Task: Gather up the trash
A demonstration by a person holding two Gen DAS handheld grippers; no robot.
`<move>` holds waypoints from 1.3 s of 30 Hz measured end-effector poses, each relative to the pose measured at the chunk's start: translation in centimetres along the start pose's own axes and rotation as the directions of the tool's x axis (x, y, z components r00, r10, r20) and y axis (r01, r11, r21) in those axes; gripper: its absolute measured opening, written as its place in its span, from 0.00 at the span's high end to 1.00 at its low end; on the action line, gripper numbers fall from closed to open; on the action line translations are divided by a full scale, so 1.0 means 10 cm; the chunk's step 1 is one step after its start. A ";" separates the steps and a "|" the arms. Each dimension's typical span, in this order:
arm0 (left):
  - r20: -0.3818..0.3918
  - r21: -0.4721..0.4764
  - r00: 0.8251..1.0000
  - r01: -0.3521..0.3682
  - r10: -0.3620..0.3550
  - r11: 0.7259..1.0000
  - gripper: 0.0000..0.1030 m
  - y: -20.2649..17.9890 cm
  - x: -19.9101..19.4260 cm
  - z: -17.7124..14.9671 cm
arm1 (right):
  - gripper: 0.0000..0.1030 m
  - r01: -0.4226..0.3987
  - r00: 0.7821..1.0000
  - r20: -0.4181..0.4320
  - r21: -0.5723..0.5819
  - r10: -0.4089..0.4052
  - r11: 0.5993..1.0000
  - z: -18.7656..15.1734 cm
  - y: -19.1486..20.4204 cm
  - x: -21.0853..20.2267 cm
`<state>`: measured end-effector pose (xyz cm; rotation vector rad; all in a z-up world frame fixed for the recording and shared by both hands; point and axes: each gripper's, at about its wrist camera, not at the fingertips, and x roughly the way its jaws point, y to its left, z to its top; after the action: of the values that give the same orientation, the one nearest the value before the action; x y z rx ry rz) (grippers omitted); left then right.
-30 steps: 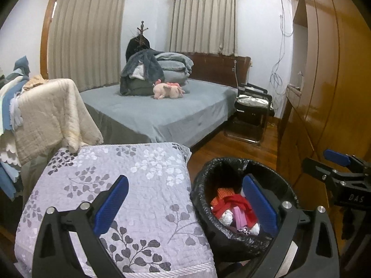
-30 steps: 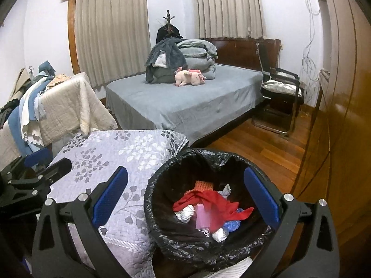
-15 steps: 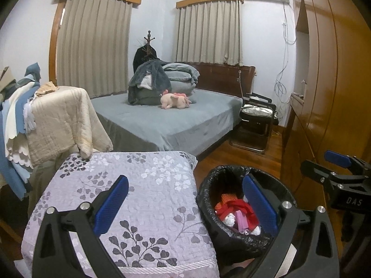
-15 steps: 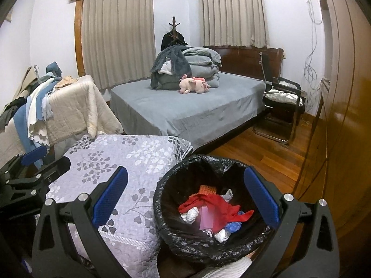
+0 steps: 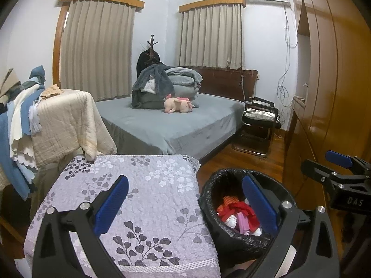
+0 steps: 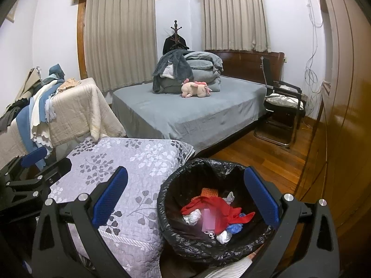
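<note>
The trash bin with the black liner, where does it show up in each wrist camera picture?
Left wrist: trash bin at lower right, partly behind the left gripper's right finger.
Right wrist: trash bin at lower centre, between the right gripper's open fingers.
Shared landmark: the floral quilt just left of it.

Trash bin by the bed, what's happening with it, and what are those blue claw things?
Someone is tidying a bedroom with two handheld grippers. The black-bagged trash bin already holds red wrappers, crumpled tissues and other scraps. The right gripper hovers over the bin with its jaws wide open and empty. The left gripper is open too, above the flowered quilt. Nothing is being held right now.
</note>
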<state>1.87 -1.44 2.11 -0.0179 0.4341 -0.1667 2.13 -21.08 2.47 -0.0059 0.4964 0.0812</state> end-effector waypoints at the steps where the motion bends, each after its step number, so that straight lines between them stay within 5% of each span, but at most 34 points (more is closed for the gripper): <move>1: 0.000 0.002 1.000 0.000 0.000 1.000 0.06 0.00 0.00 0.00 | 0.05 0.000 1.000 0.001 0.000 0.000 1.000 0.00 0.00 0.00; 39: 0.003 0.002 1.000 -0.007 0.007 1.000 0.06 0.03 -0.03 0.00 | 0.05 -0.006 1.000 0.001 -0.005 0.006 1.000 0.01 0.06 -0.01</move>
<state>1.64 -1.04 2.26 -0.0148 0.4313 -0.1603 2.03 -20.52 2.59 -0.0091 0.4956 0.0880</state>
